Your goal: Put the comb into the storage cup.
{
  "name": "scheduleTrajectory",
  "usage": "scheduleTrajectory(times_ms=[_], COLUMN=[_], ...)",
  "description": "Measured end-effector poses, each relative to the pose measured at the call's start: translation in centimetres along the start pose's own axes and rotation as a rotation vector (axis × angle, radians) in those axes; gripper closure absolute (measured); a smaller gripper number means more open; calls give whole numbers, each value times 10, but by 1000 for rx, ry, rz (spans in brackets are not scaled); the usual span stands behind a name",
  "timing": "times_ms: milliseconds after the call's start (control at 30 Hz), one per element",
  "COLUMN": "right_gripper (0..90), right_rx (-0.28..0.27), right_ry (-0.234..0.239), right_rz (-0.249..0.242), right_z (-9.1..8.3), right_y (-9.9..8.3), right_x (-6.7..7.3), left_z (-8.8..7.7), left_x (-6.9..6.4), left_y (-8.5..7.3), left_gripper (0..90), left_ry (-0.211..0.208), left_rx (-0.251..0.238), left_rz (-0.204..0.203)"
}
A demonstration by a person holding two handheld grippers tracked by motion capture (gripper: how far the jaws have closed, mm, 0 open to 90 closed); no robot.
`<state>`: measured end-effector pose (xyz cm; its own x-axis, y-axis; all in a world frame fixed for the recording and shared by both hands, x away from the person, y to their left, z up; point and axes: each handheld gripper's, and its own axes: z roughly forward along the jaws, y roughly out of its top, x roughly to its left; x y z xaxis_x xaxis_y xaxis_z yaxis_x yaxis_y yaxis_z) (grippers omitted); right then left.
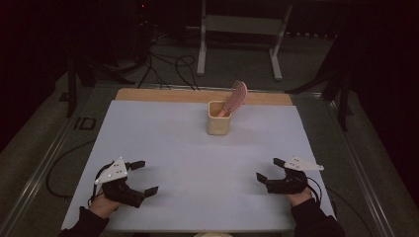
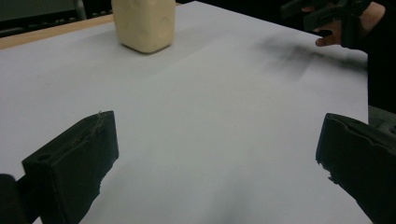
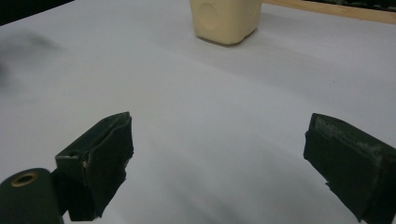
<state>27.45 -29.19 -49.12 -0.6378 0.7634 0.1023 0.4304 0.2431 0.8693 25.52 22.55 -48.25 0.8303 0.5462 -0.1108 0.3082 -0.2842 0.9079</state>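
A cream-coloured cup (image 1: 218,118) stands upright a little above the centre of the high view, on the white sheet (image 1: 197,163) that covers the counter (image 1: 163,95), close to the strip of bare wood along the sheet's upper edge. A pink comb (image 1: 236,97) sits in the cup, its handle down inside and its toothed head leaning out toward the upper right. In the left gripper view the cup's body (image 2: 144,25) shows at the upper left of the frame; in the right gripper view it (image 3: 226,18) shows at the top centre.

Both grippers rest low in the high view, well apart from the cup. The left hand-held gripper (image 1: 146,177) lies at the lower left of the frame, its 2 jaws spread wide with nothing between them. The right hand-held gripper (image 1: 271,169) lies at the lower right, its 2 jaws likewise wide and empty. Each gripper view looks out over bare white sheet between its own black jaws. The right hand-held gripper and its hand (image 2: 334,28) also appear at the upper right of the left gripper view. Beyond the counter, in the upper part of the high view, dark cables (image 1: 163,66) trail on the floor beside a grey metal stand (image 1: 242,24).
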Motion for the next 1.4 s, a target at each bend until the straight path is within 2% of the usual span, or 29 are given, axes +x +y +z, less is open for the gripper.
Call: scheduleTrajectory(times_ms=[167,333,467,533,867,1000,1400], right_gripper=[81,81,81,81,81,81,81], right_rx=[4,5,11,14,31,45,29], right_ry=[-16,-1,0,1,-16,-13,-28], right_rz=[-5,-7,12,2,-27,-60,-54], right_z=[-7,-13,-17,-18,-10,-4,-7], right_y=[-6,-13,-19,-23,-28,-28,-27], right_x=[0,0,1,2,0,3,2], left_z=[0,-1,0,0,1,1,1], left_x=[0,0,0,0,0,0,0], left_y=[0,0,0,0,-1,-2,-2], left_gripper=[0,0,0,0,0,0,0], left_ry=[0,0,0,-1,0,1,3], left_rx=[0,0,2,0,7,8,10], left_rz=[1,-1,1,-1,0,-2,1])
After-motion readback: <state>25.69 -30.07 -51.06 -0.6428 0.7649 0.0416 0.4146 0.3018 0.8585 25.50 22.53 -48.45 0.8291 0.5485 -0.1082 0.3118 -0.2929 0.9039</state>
